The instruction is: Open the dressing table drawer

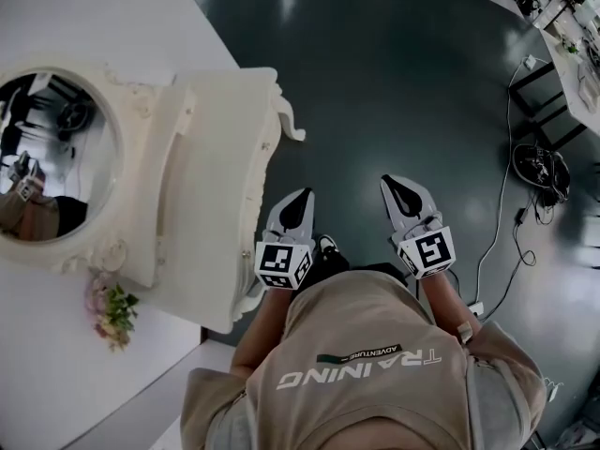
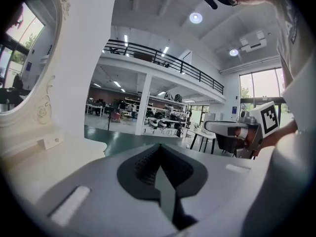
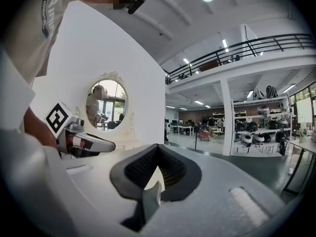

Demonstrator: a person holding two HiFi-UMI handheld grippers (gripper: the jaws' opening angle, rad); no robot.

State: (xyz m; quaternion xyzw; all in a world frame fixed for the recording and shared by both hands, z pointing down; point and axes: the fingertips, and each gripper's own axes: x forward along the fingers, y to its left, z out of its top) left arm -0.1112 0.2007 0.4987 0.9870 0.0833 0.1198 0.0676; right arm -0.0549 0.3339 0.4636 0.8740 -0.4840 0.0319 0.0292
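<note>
Dressing table [image 1: 220,176] left of both jaws

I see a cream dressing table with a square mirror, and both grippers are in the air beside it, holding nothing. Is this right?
Only the shape is wrong: the head view shows the mirror is oval. The cream dressing table is there, and the left gripper and right gripper are in the air beside it, holding nothing.
</note>
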